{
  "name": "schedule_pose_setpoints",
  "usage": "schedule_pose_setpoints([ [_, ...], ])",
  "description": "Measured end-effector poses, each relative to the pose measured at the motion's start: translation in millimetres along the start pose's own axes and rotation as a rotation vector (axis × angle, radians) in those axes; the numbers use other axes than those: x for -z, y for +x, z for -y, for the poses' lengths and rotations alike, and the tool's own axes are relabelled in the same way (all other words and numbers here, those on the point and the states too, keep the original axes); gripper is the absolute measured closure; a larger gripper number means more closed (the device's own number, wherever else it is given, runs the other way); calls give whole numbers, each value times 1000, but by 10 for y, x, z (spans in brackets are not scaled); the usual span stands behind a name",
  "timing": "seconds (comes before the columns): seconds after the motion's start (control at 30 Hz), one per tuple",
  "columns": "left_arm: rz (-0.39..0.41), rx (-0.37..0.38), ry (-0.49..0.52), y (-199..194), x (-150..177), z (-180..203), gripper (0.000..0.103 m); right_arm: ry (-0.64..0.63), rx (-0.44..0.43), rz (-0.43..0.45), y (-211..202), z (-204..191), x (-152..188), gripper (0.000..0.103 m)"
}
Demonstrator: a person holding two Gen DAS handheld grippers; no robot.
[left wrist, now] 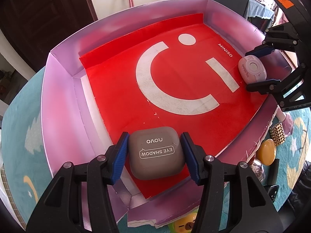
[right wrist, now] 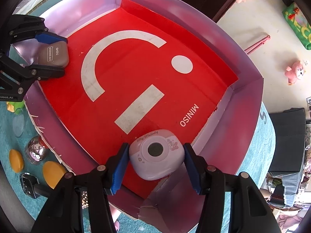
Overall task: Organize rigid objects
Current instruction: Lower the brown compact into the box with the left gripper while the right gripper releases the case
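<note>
Two hand-held grippers work at opposite corners of a shallow box whose pale purple walls surround a red floor printed with a large white smiling logo. The left gripper points steeply down with its blue pads closed against the two sides of a grey eyeshadow case, which sits low at the near corner of the red floor; whether the case already rests on the floor or hangs just above it cannot be told. Across the box, the right gripper is clamped in the same way on a lilac compact with a round dark centre and a cartoon print, held in the corner beside the brand lettering. Both jaws stand partly closed, each gripping its own item, with neither pair of pads yet drawn away. The middle of the box floor is bare, so these two appear to be the first items brought in. Much remains outside on the teal cloth: two yellow discs, a glittery jar, a clear round lid, a dark rectangular gadget, a studded gold piece and a green-and-yellow cartoon case by the torn box edge. By that count the sorting looks to be at an early stage, with release of the two held pieces the step in hand.
</note>
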State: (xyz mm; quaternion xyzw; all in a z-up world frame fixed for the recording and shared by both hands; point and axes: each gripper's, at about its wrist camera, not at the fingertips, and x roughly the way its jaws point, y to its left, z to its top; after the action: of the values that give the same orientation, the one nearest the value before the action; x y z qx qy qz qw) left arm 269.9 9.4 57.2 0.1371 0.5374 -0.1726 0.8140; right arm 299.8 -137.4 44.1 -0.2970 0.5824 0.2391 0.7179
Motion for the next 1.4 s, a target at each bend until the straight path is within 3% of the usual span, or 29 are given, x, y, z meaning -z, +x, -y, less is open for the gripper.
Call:
schedule_pose_setpoints([
  [1.4, 13, 11, 10, -3, 21, 24, 47, -45, -40, -54, 164, 51, -131, 45],
])
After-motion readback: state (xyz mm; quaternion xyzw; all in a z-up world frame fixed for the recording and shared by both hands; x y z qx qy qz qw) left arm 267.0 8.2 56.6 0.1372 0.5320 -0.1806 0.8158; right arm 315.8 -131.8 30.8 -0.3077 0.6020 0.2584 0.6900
